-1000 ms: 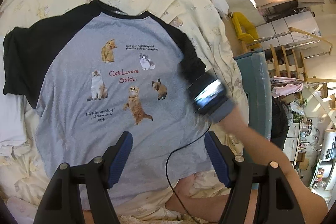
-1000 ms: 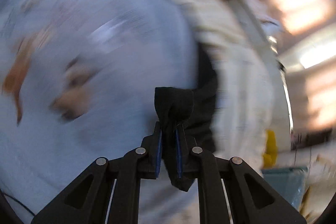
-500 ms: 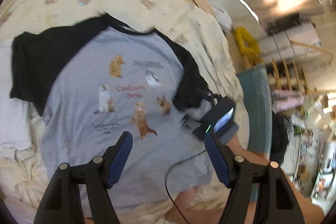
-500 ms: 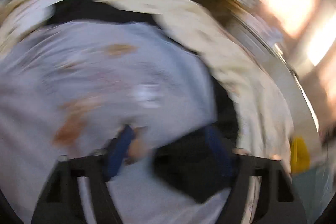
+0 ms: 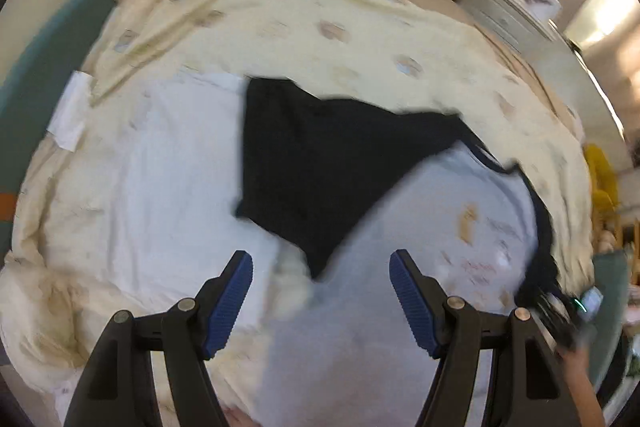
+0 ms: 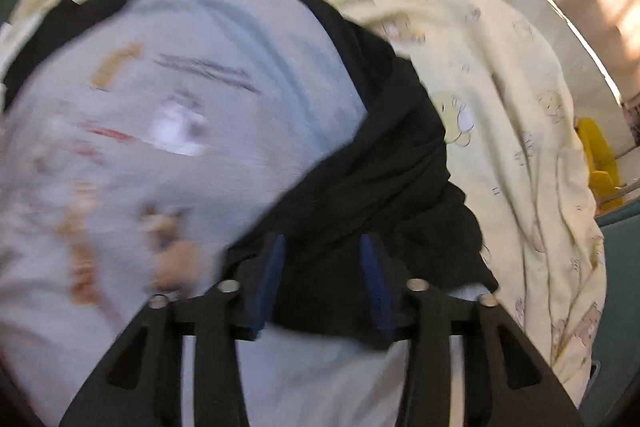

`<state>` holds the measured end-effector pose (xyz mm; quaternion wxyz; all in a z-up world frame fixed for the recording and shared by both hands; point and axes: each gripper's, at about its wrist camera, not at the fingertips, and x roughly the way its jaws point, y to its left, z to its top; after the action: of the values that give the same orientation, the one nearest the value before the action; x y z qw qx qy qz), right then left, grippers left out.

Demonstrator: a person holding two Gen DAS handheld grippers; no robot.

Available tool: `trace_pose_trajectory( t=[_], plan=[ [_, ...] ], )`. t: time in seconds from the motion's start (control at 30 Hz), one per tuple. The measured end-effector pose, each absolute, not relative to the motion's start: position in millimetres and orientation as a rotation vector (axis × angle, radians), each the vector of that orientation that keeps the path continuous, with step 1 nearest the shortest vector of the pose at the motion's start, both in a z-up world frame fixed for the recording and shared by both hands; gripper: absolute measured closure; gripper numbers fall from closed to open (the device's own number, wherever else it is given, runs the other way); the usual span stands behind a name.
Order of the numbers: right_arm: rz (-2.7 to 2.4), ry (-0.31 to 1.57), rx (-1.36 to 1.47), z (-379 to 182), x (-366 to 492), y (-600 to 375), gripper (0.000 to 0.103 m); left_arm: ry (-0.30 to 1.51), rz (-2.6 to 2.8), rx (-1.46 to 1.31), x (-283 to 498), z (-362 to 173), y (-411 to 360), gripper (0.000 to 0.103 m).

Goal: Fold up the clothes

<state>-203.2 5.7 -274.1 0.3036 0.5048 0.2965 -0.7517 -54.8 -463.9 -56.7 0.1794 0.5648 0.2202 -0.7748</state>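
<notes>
A grey T-shirt (image 5: 420, 267) with black raglan sleeves and small cat prints lies flat on a pale yellow bedspread (image 5: 320, 39) patterned with little bears. In the left wrist view its body fills the lower right of the frame, and the long axis from hem to collar runs from the bottom centre up toward the right edge, where the black neckline curves. One black sleeve (image 5: 320, 163) spreads out flat from the shoulder toward the upper centre, its cuff edge standing nearly vertical in mid-frame, next to a white cloth (image 5: 160, 167) at the left. The left gripper (image 5: 320, 301) hangs above the shirt's side edge with its blue pads spread wide and nothing between them. In the right wrist view the other sleeve (image 6: 384, 163) lies bunched in folds from the centre toward the bottom, and the right gripper (image 6: 322, 283) has its jaws parted over that black fabric, the pads either side of it without pinching. A yellow object (image 6: 596, 155) sits at the right edge beyond the bed.
</notes>
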Motion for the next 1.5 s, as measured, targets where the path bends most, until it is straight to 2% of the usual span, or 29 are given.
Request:
trace_pose_trajectory(
  t=[0.13,0.17,0.2,0.27,0.43,0.5,0.67,0.7,0.73,0.77,0.97,1.1,1.2,1.3,1.33,1.4,1.5],
  plan=[
    [-1.881,0.521,1.360,-184.3,-168.6,6.6,0.048,0.648,-2.202,1.460,-65.6,-80.2,-499.4,0.031],
    [-1.873,0.450,1.355,-159.1,-160.2,4.7,0.041,0.626,-2.236,1.472,-74.4,-91.0,-502.5,0.031],
    [-1.863,0.378,1.348,-133.9,-151.7,2.8,0.029,0.608,-2.258,1.489,-82.2,-104.0,-505.9,0.031],
    [-1.832,0.281,1.359,-90.4,-131.4,-5.6,0.019,0.613,-2.215,1.563,-89.4,-146.7,-515.2,0.031],
    [-1.859,0.241,1.326,-41.0,-103.2,-19.8,0.019,0.749,-2.026,1.614,-82.3,-230.9,-537.4,0.031],
    [-1.859,0.226,1.290,-39.2,-102.7,-26.0,0.019,0.750,-2.028,1.603,-81.3,-243.9,-540.0,0.031],
    [-1.904,0.330,1.220,-34.9,-93.7,-37.4,0.019,0.673,-2.112,1.541,-85.2,-251.4,-541.1,0.034],
    [-1.912,0.345,1.226,-36.1,-94.0,-37.8,0.019,0.647,-2.153,1.527,-86.3,-248.2,-537.5,0.043],
    [-1.908,0.348,1.236,-38.2,-94.5,-37.0,0.019,0.593,-2.210,1.516,-88.8,-242.3,-530.9,0.079],
    [-1.905,0.352,1.246,-40.3,-95.1,-36.1,0.019,0.549,-2.262,1.504,-91.1,-236.6,-524.9,0.101],
    [-1.921,0.384,1.300,-54.3,-102.8,-27.7,0.019,0.547,-2.458,1.401,-98.8,-200.0,-497.3,0.101],
    [-1.934,0.381,1.300,-55.3,-107.9,-22.9,0.019,0.235,-2.703,1.357,-109.7,-158.2,-435.2,0.101],
    [-1.942,0.368,1.291,-53.1,-111.5,-20.1,0.019,-0.094,-2.926,1.364,-119.9,-134.1,-354.4,0.101],
    [-1.944,0.349,1.290,-51.0,-113.5,-18.5,0.019,-0.457,-3.056,1.458,-111.9,-142.2,-271.3,0.101],
    [-1.943,0.341,1.291,-50.0,-113.7,-17.8,0.019,-0.590,-3.082,1.499,-108.7,-148.0,-243.2,0.101],
    [-1.942,0.334,1.290,-48.6,-113.8,-16.7,0.019,-0.868,-3.015,1.689,-95.8,-192.4,-194.2,0.100],
    [-1.953,0.337,1.281,-46.0,-112.7,-14.1,0.019,-1.049,-2.721,2.036,-84.5,-253.2,-173.2,0.096]
  ],
)
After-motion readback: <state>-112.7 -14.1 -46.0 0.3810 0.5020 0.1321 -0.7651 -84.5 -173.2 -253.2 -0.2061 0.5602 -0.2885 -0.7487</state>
